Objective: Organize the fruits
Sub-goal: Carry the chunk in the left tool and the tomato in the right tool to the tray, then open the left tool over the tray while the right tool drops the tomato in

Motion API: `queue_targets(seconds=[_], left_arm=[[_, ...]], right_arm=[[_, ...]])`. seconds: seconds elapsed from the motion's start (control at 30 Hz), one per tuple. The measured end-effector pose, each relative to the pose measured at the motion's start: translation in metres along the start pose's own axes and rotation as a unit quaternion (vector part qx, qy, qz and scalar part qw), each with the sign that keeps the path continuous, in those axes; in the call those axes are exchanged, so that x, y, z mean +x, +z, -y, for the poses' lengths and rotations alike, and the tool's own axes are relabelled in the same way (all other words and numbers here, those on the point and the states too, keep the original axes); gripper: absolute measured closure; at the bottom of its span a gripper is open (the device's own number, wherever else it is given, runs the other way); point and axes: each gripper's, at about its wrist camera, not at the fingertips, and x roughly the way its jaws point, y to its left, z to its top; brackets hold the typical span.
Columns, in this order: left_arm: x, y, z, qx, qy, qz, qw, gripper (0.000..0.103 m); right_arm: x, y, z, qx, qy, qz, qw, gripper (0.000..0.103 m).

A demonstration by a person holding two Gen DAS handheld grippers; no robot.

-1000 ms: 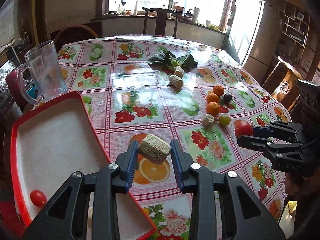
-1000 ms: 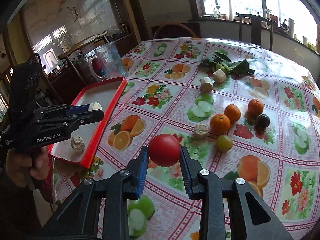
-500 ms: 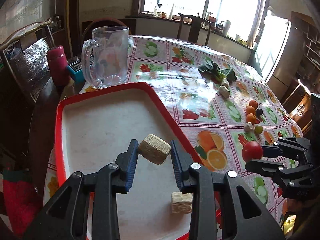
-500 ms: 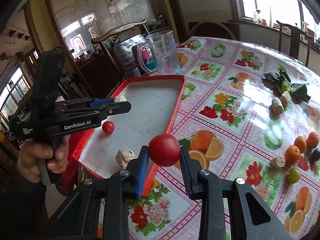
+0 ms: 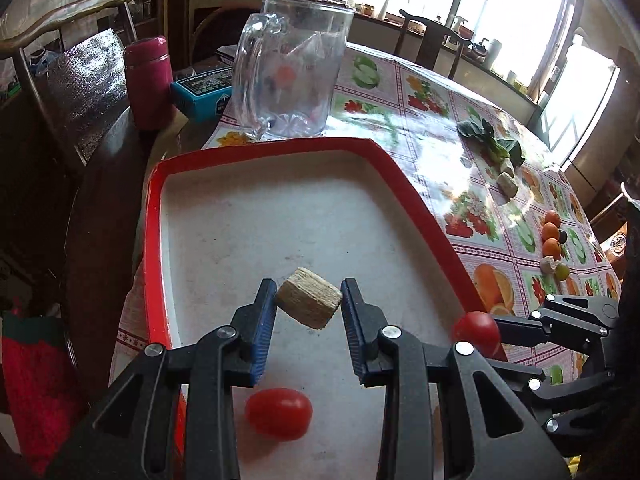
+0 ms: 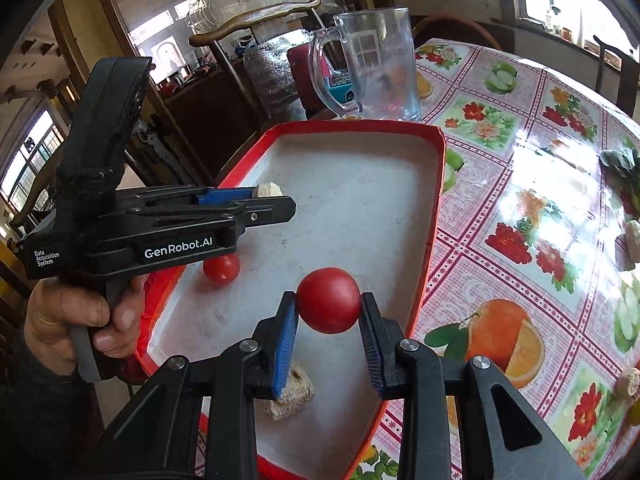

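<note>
My left gripper [image 5: 309, 306] is shut on a beige corn chunk [image 5: 310, 303], held above the white floor of the red-rimmed tray [image 5: 280, 148]. A small red tomato [image 5: 279, 413] lies on the tray below it. My right gripper [image 6: 328, 312] is shut on a red tomato [image 6: 328, 300] over the near right part of the tray [image 6: 438, 184]. The small tomato [image 6: 221, 267] and another corn chunk [image 6: 290, 394] rest on the tray floor. The left gripper [image 6: 276, 198] reaches in from the left, and the right gripper's tomato [image 5: 476, 330] shows at the tray's right rim.
A glass mug [image 5: 292, 68], a magenta flask [image 5: 148, 80] and a blue box [image 5: 202, 90] stand beyond the tray. Oranges [image 5: 551, 236], a green fruit [image 5: 562, 271], corn chunks [image 5: 507, 184] and leafy greens [image 5: 490, 142] lie on the flowered tablecloth to the right. Chairs ring the table.
Both grippers have swung left from the tablecloth to over the tray, each still holding its item. The mug and tray now fill the views.
</note>
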Motion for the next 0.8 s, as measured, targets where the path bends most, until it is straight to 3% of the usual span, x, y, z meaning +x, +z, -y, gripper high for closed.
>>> queue_targets(seconds=[0.5, 0.6, 0.8], left_arm=[[0.023, 0.003, -0.008, -0.015, 0.018, -0.047, 0.9986, 0.072], [0.019, 0.002, -0.010, -0.023, 0.022, -0.044, 0.9985, 0.052], [0.001, 0.002, -0.012, -0.030, 0.026, -0.025, 0.9989, 0.050]], right_arm=[[0.027, 0.000, -0.009, -0.028, -0.012, -0.031, 0.999, 0.068], [0.017, 0.000, -0.010, -0.026, -0.008, -0.020, 0.999, 0.060], [-0.011, -0.001, -0.011, -0.014, 0.000, 0.007, 1.000, 0.060]])
